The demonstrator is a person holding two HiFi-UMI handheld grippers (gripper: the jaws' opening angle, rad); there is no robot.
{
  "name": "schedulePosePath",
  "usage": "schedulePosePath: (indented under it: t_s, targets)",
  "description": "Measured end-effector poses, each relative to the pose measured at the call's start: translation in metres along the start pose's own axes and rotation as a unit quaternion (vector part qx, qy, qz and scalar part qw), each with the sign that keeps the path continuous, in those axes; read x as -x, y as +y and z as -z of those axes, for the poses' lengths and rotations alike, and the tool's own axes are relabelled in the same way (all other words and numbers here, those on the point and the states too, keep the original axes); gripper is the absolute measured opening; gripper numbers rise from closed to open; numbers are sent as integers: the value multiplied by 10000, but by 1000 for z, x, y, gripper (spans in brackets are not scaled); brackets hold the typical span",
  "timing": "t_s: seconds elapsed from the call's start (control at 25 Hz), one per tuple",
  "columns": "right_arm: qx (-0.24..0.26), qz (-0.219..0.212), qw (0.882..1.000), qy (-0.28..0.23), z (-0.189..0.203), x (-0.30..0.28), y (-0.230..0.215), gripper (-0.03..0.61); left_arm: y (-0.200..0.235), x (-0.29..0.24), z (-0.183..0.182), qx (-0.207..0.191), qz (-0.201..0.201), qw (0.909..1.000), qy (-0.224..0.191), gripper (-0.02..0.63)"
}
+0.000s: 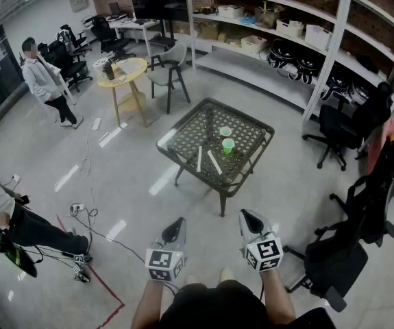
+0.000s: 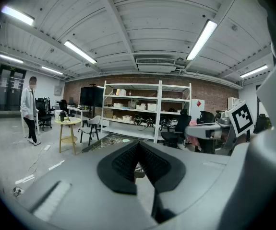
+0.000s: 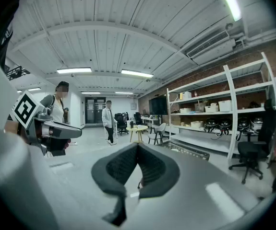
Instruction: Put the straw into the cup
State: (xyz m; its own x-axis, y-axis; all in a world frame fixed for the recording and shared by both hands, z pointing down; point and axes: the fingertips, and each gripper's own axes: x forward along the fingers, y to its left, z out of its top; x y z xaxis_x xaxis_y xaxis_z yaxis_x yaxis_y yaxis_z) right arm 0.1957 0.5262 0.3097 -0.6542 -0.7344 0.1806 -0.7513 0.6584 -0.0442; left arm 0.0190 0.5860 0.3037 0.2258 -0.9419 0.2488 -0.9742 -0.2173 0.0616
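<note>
**Inspector:** Head view. Two straws [image 1: 199, 158] lie flat on the surface [image 1: 171, 142], just beside the green cup [image 1: 228, 145]. The left tool [image 1: 178, 222] and right tool [image 1: 246, 215] are well short of the surface.

**Clerk:** Hazards?

**Inspector:** A careless pinch could likely roll a straw or topple the cup. A floor cable [image 1: 90, 218] lies left of the surface.

**Clerk:** Gripper views?

**Inspector:** Both tools clenched, grasping nothing.

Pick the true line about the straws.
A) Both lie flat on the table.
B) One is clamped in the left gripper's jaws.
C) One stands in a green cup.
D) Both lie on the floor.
A: the two white straws lie flat on the dark table near the green cups, while the left gripper and the right gripper are shut, empty and short of the table.
</note>
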Motion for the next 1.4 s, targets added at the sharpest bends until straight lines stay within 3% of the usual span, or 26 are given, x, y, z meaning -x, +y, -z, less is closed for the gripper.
schedulePosePath:
  t_s: [0.52,0.92,1.2,1.4]
  targets:
    - [-285,79,9996,-3,-4,-17,32,3,35,10,0,48,144,9998,-89,6]
    - [-200,187,9994,198,2,-46,65,3,73,13,8,205,263,9994,-129,6]
    - [-322,189,9989,300,8,-81,44,3,86,-24,6,182,321,9993,24,6]
    - [-425,139,9985,318,13,-128,0,3,95,-81,-3,78,266,9996,99,6]
